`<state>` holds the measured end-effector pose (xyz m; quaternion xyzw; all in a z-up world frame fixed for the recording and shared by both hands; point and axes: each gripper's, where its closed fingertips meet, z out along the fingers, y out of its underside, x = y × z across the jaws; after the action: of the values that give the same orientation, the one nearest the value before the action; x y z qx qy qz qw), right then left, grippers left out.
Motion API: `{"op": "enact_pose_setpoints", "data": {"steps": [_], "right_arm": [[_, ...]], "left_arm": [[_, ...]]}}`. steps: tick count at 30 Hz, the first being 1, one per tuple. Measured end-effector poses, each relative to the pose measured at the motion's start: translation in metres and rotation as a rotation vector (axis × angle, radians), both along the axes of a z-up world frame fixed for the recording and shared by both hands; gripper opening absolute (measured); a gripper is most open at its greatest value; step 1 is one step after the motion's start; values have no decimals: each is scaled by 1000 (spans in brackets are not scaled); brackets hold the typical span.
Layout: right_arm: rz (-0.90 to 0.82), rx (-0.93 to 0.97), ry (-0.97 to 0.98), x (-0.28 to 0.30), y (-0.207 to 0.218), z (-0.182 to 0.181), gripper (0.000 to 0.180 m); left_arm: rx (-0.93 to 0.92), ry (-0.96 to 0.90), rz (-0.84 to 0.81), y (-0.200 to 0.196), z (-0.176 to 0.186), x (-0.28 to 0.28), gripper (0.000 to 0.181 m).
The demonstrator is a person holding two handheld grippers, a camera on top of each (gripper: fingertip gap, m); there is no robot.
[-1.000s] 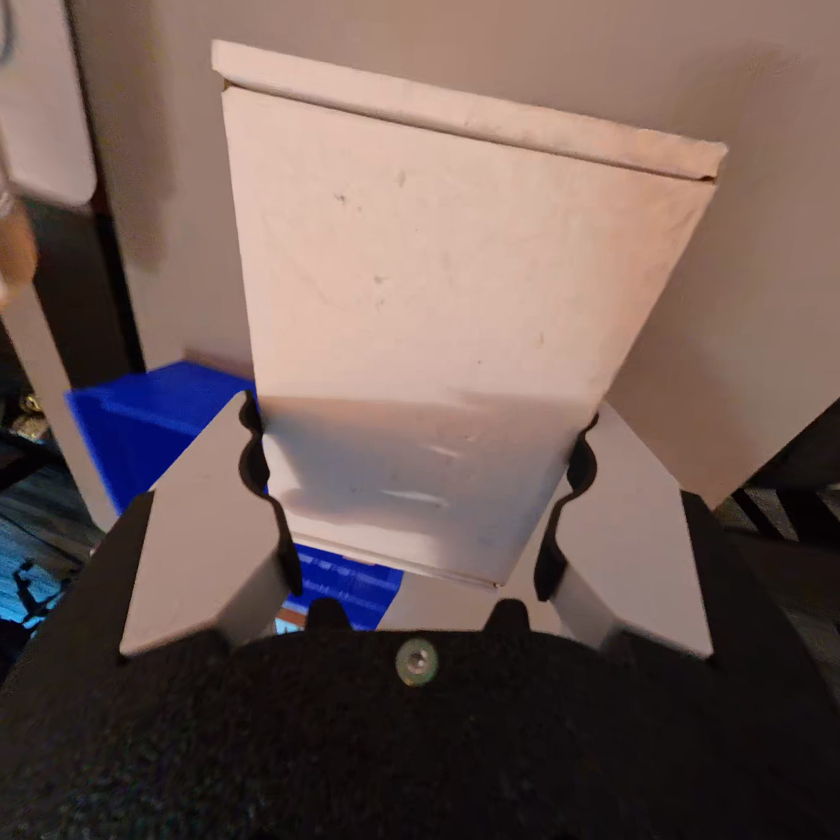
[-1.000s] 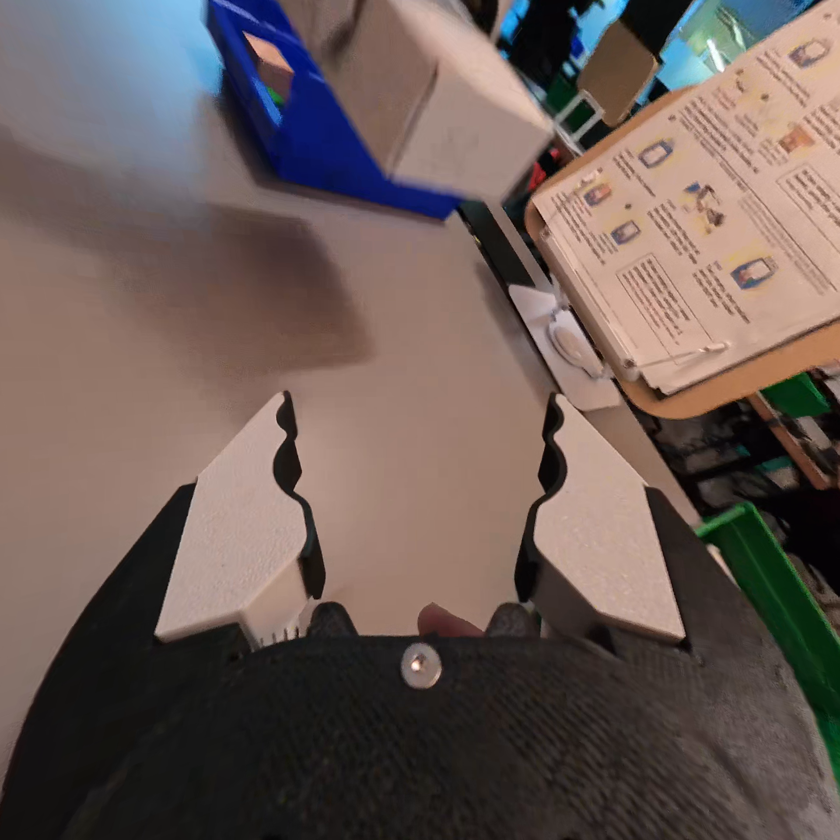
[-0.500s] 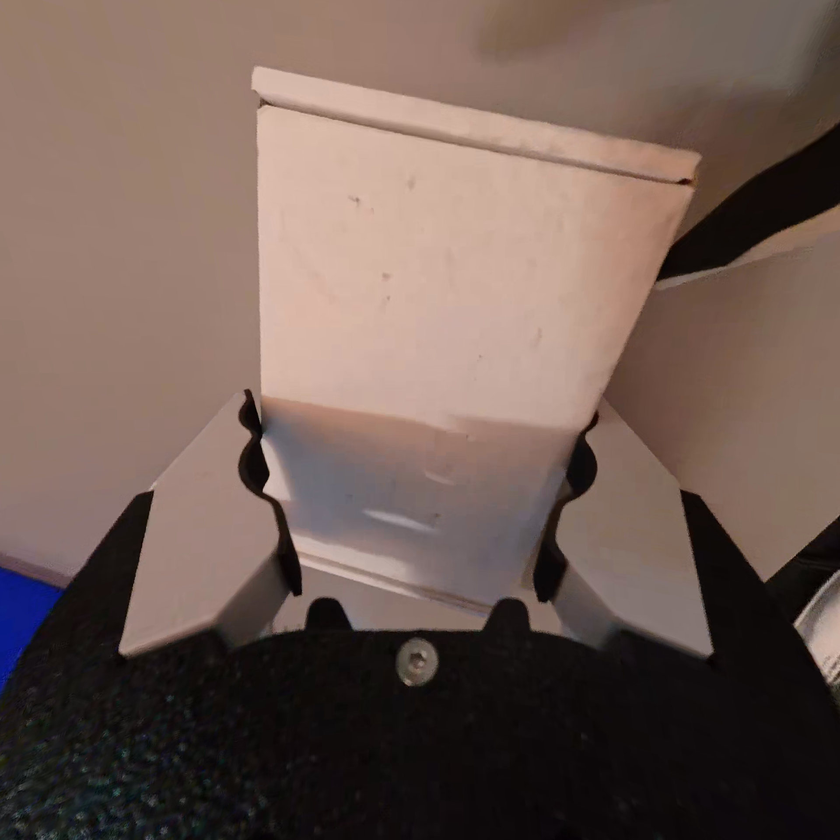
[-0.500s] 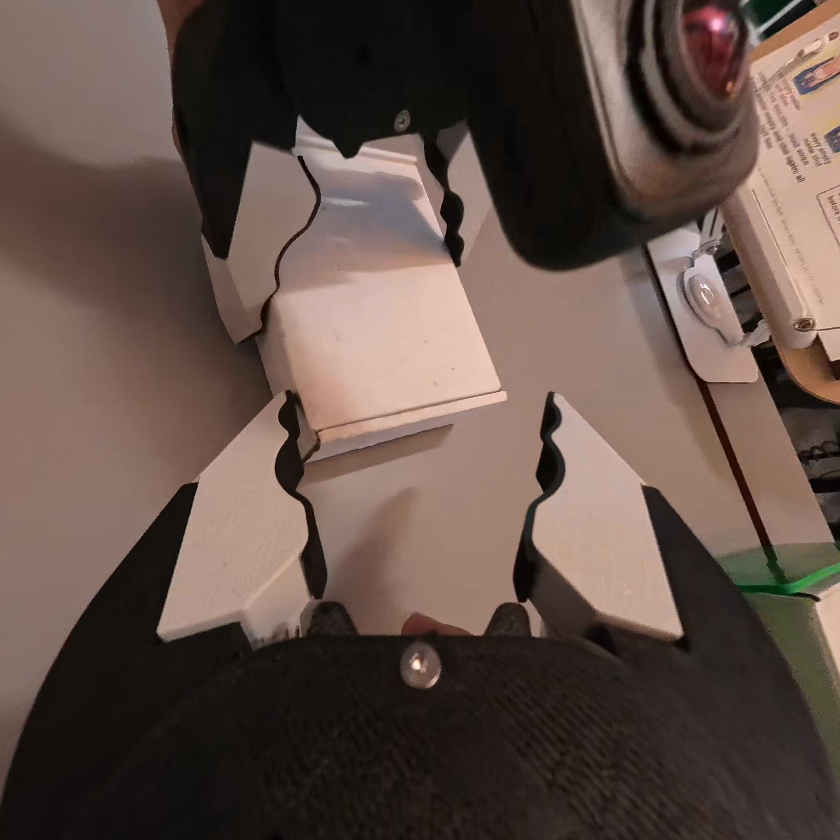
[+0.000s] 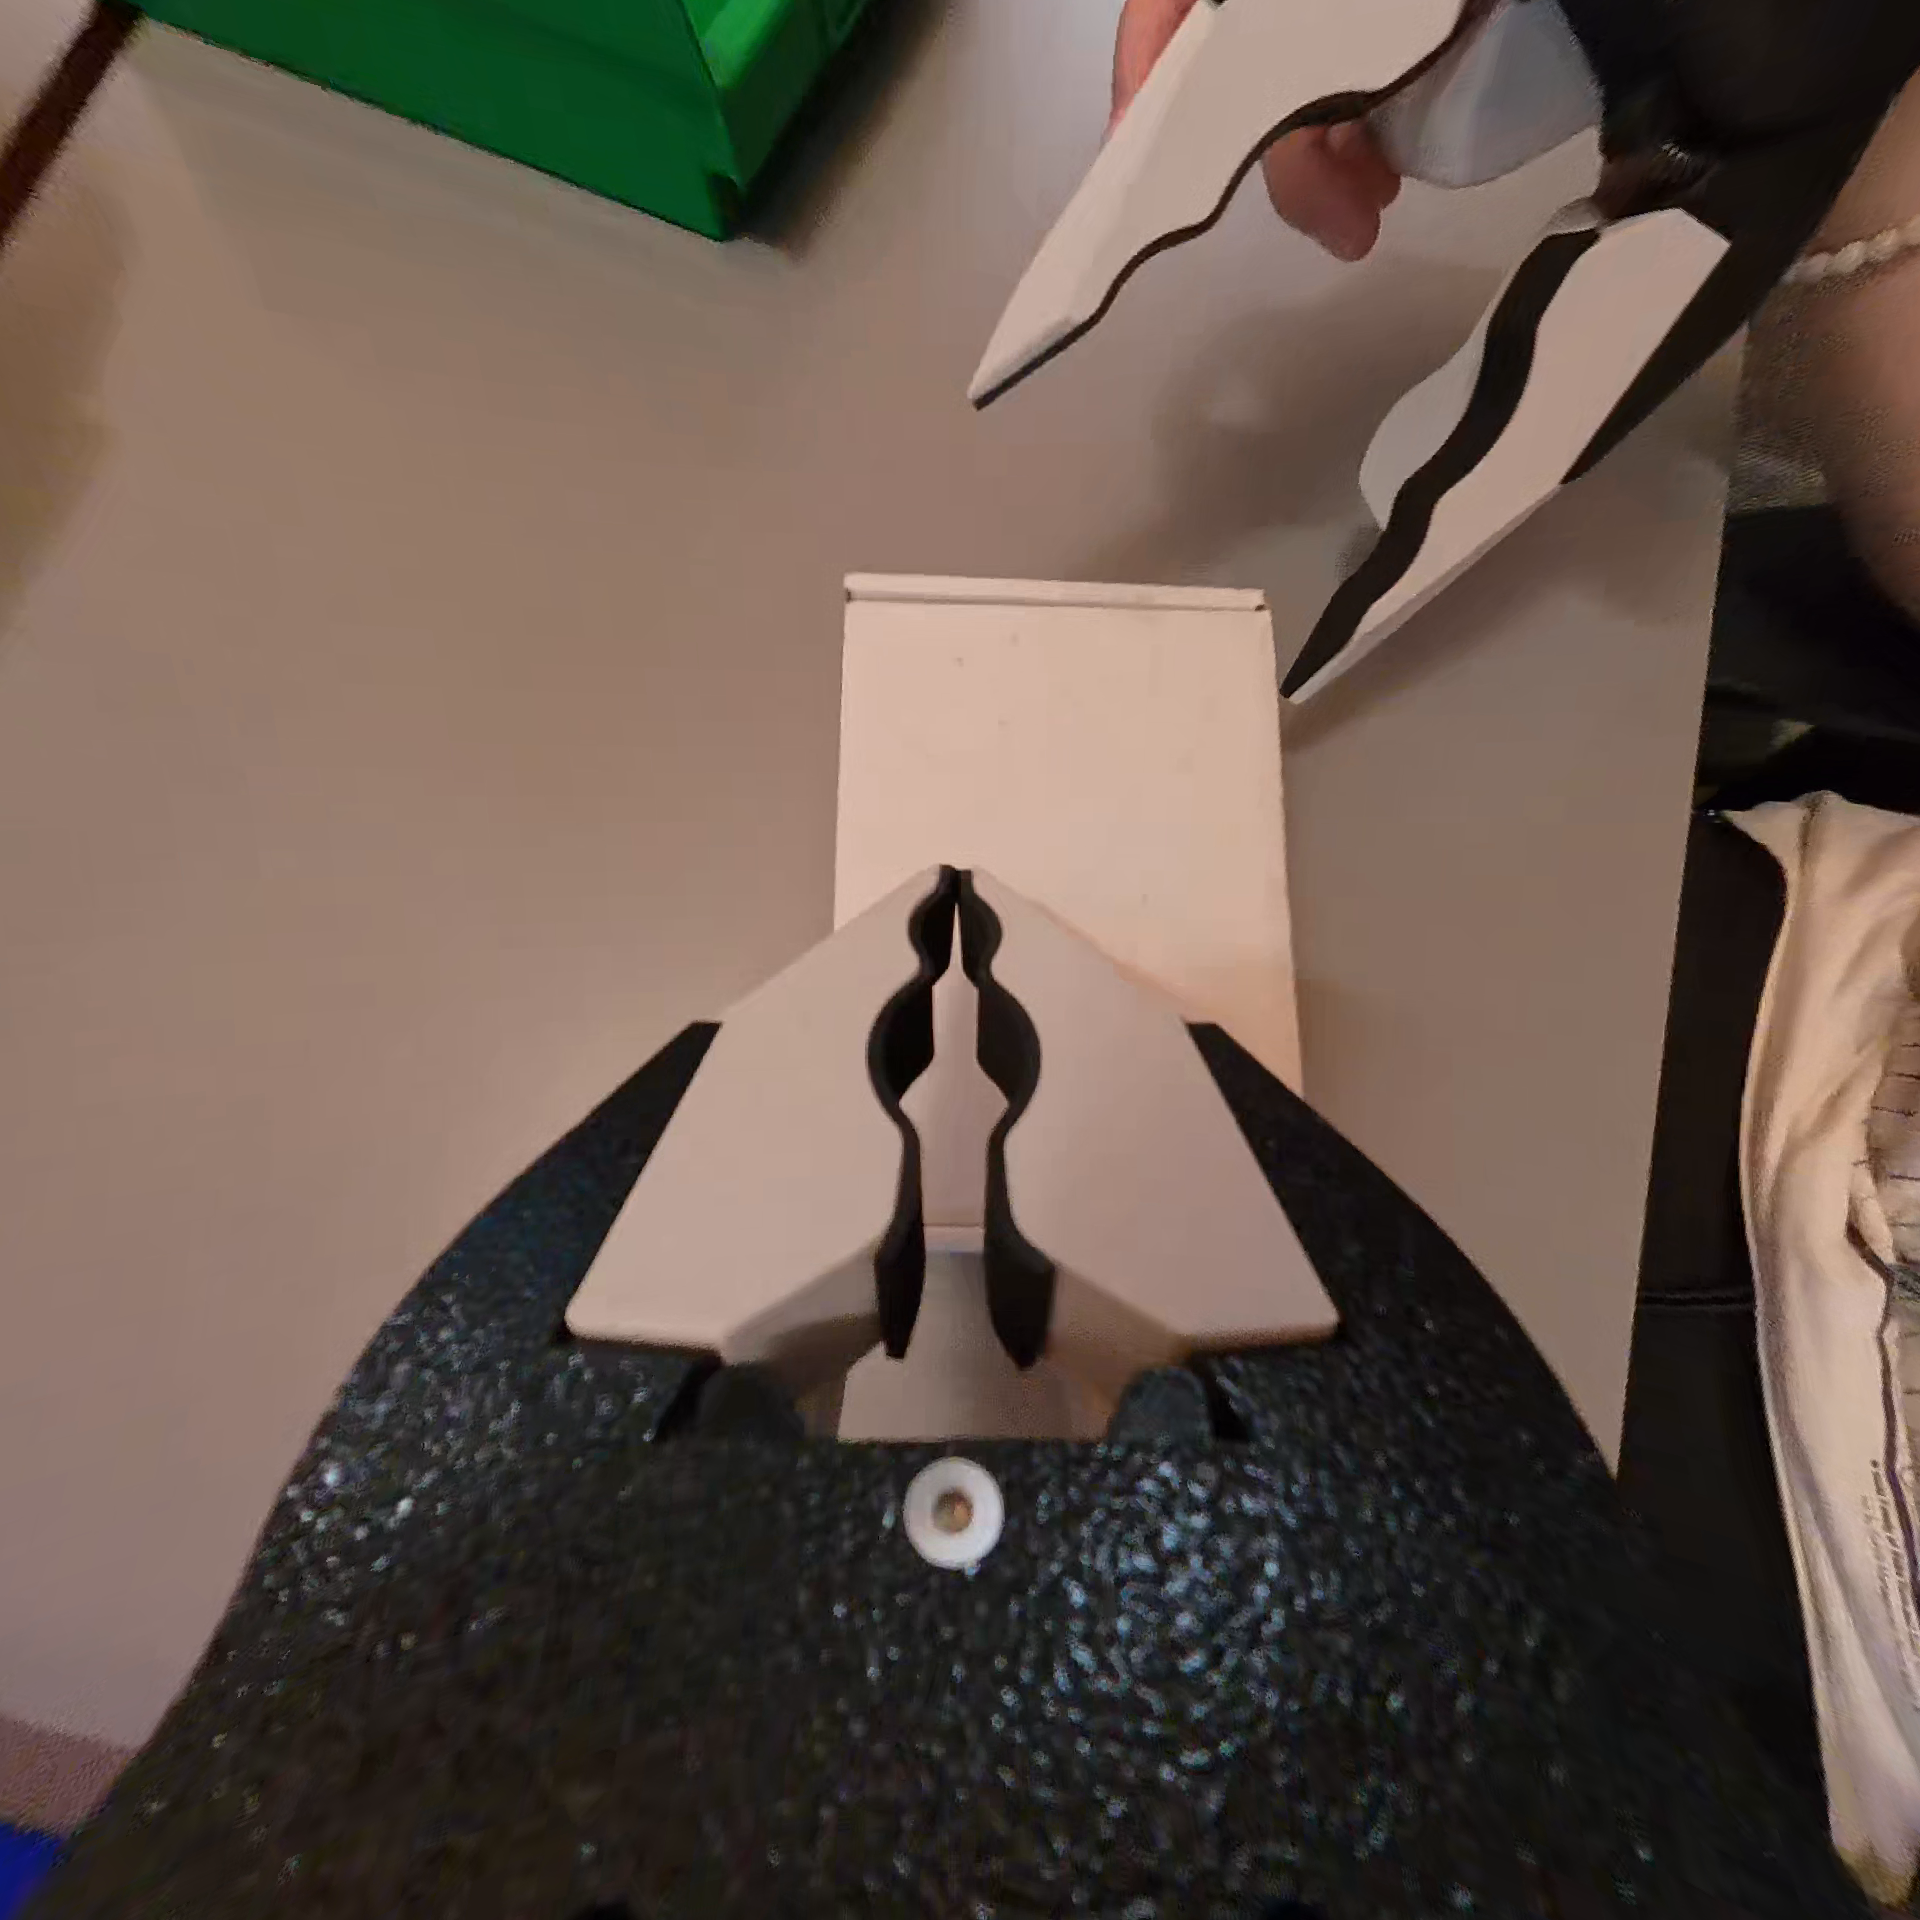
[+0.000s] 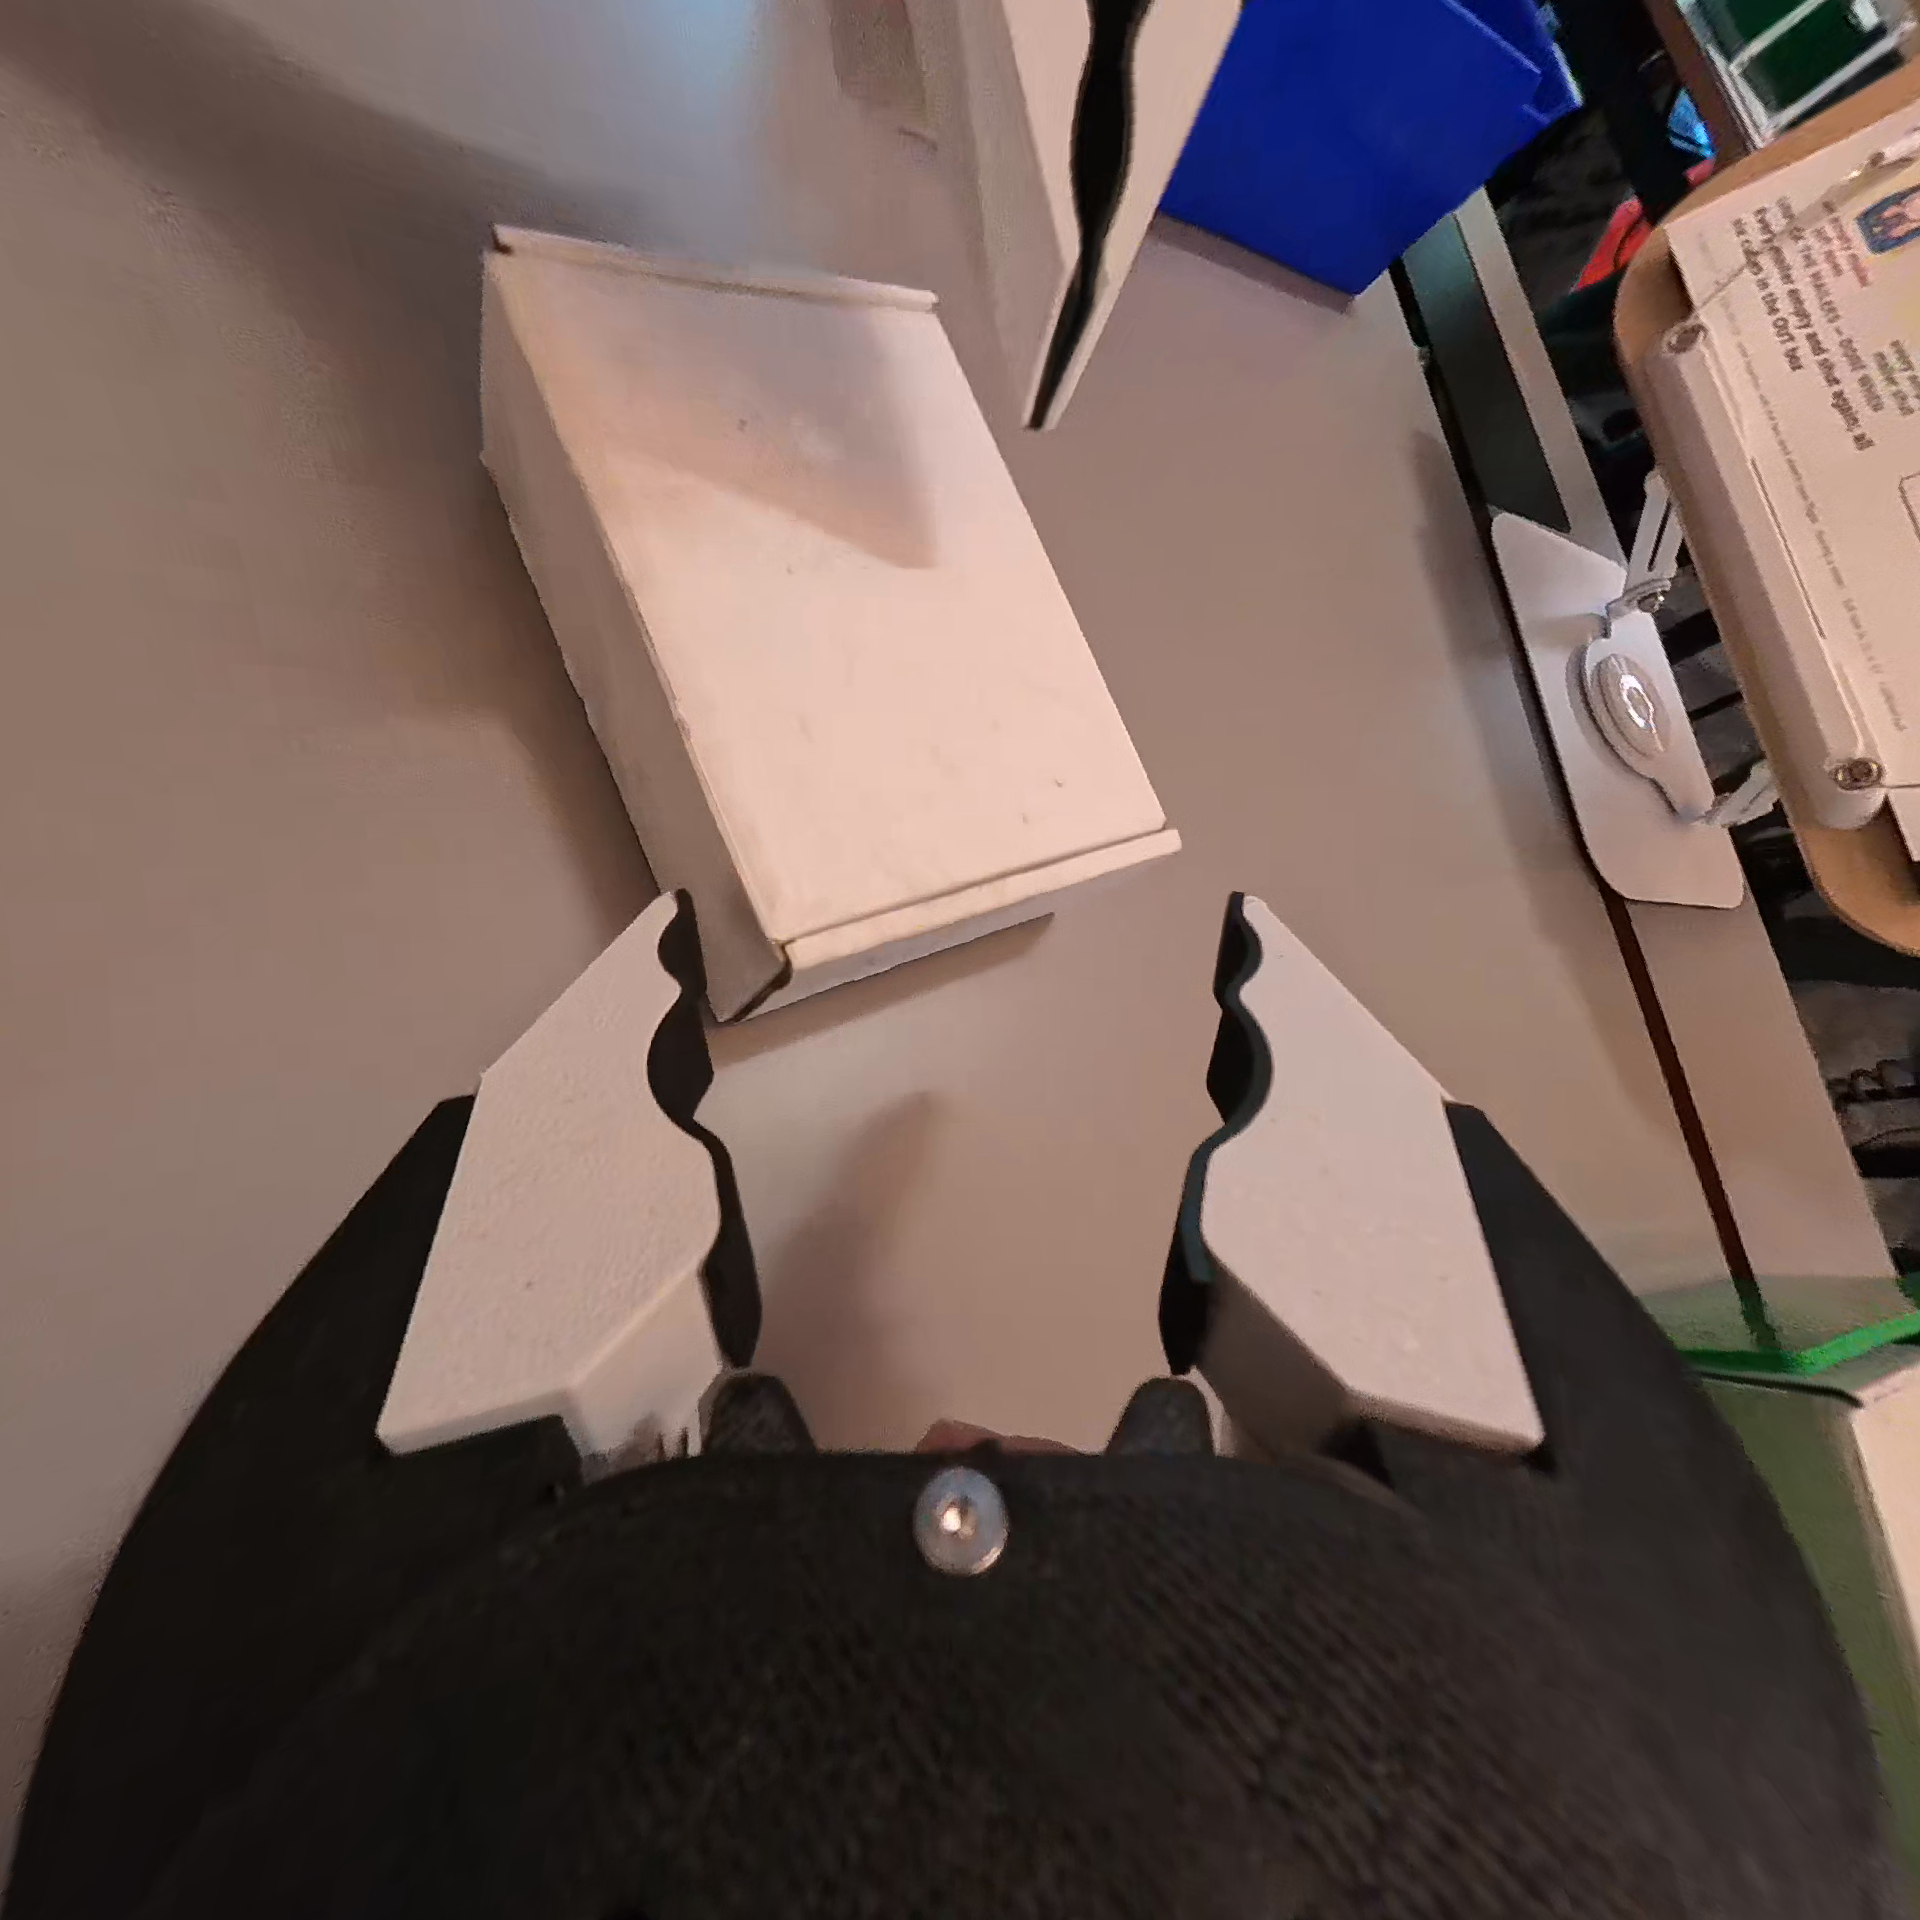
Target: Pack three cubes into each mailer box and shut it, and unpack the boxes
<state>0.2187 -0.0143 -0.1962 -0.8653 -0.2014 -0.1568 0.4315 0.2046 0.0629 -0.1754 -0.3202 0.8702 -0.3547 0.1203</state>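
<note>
Beige and bare in the middle, the bench (image 5: 416, 727) carried a closed white mailer box (image 6: 831, 623) lying flat near its front edge. Above the box, the left claw (image 5: 954, 883) had its jaws pressed together at the tips, with nothing between them. The right claw (image 6: 956, 997) hung spread wide and empty, its left finger (image 6: 582, 1143) just beside the box's near corner. A blue bin (image 6: 1351, 135) stood at the far side of the bench and a green bin (image 5: 520, 83) at another edge. A clipboard with printed sheets (image 6: 1787, 468) lay off the bench's right side.
</note>
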Motion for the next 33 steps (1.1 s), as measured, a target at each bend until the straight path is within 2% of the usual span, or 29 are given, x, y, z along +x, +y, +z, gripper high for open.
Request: {"op": "enact_pose_setpoints", "data": {"steps": [5, 10, 15, 22, 26, 27, 29, 30, 31, 33], "right_arm": [[42, -19, -130, -9, 8, 6, 96], [54, -41, -231, -17, 14, 13, 97], [78, -152, -292, -27, 17, 1, 104], [78, -258, -419, -18, 25, -22, 104], [87, -265, -614, -2, 36, -24, 94], [117, -288, -639, -3, 35, -27, 75], [116, -283, -645, -1, 37, -28, 73], [112, -268, -617, -2, 38, -27, 72], [105, -249, -592, -2, 39, -25, 71], [101, -225, -565, -2, 38, -22, 69]], "left_arm": [[-61, 5, 72, 13, -25, 14, 0], [-145, 35, 124, 15, -29, 20, 0], [-149, 35, 132, 19, -29, 25, 0], [-175, 76, 165, 25, -30, 29, 0], [-203, 95, 188, 28, -32, 31, 0], [-207, 95, 201, 30, -32, 32, 0], [-226, 40, 194, 32, -27, 32, 0], [-248, -25, 195, 34, -20, 33, 16], [-277, -91, 197, 36, -12, 32, 43], [-312, -218, 187, 45, 5, 20, 65]]}}
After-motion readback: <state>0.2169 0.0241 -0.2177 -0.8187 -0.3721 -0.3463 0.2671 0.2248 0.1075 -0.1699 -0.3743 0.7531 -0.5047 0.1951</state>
